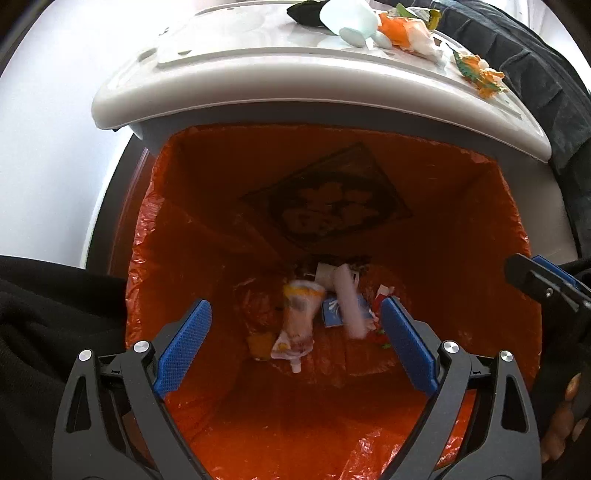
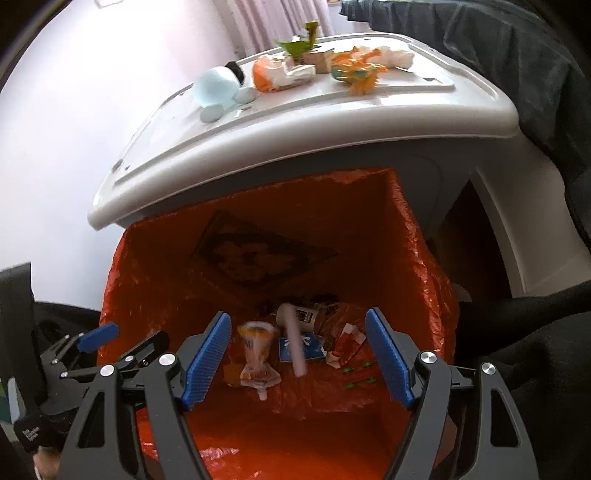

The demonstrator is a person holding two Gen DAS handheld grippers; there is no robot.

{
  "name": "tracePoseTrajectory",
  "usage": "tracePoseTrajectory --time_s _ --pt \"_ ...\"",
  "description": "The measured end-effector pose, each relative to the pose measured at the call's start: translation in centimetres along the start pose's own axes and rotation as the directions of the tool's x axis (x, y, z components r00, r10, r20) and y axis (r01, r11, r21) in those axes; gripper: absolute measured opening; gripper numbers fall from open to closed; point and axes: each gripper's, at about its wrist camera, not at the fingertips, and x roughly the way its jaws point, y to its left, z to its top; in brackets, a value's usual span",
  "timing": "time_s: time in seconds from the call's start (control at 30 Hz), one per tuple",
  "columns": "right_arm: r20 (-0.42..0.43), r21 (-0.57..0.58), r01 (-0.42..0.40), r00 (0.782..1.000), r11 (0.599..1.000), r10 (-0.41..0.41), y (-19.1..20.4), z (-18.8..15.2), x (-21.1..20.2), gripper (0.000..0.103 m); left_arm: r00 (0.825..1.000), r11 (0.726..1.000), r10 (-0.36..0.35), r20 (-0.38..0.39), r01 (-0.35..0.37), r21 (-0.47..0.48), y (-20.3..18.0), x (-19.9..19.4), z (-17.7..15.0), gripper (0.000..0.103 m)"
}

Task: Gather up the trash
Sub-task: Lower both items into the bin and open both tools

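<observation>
Both grippers hang over an open bin lined with an orange bag (image 1: 424,229) (image 2: 369,236). My left gripper (image 1: 295,325) is open and empty. My right gripper (image 2: 299,343) is open and empty. At the bag's bottom lie a squeezed pouch (image 1: 297,321) (image 2: 255,354), a white tube (image 1: 349,299) (image 2: 295,343), a blue carton (image 1: 330,312) (image 2: 310,347) and a red wrapper (image 2: 345,343). The pouch and tube look blurred. More trash sits on a white stool top (image 1: 258,55) (image 2: 332,110) behind the bin: a pale blue cup (image 1: 347,18) (image 2: 216,88) and orange wrappers (image 1: 400,27) (image 2: 356,72).
A dark fabric (image 1: 517,66) (image 2: 498,55) lies to the right of the stool. A pale wall (image 1: 48,129) (image 2: 55,129) is on the left. My dark sleeves (image 1: 48,314) (image 2: 528,332) border the bin. The right gripper's finger shows at the left wrist view's right edge (image 1: 543,288).
</observation>
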Motion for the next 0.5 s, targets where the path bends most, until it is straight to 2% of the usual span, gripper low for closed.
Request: tracePoseTrajectory --time_s 0.13,0.23,0.37,0.5 --pt "0.034 0.032 -0.002 0.999 1.0 0.001 -0.7 0.6 -1.0 0.075 1.0 1.0 -0.006 0.011 0.007 -0.018 0.2 -0.3 0.2 0.09" --pt "0.066 0.023 -0.018 0.998 1.0 0.017 -0.7 3.0 -2.0 0.074 1.0 0.999 -0.021 0.022 0.022 -0.03 0.5 -0.5 0.3 0.09" --pt "0.119 0.005 0.002 0.993 1.0 -0.002 -1.4 8.4 -3.0 0.074 0.999 0.999 -0.029 0.035 0.03 -0.026 0.4 -0.6 0.4 0.09" --pt "0.121 -0.122 0.096 0.989 0.988 -0.081 -2.0 15.9 -2.2 0.075 0.998 0.999 -0.031 0.046 0.031 -0.006 0.0 -0.6 0.4 0.09"
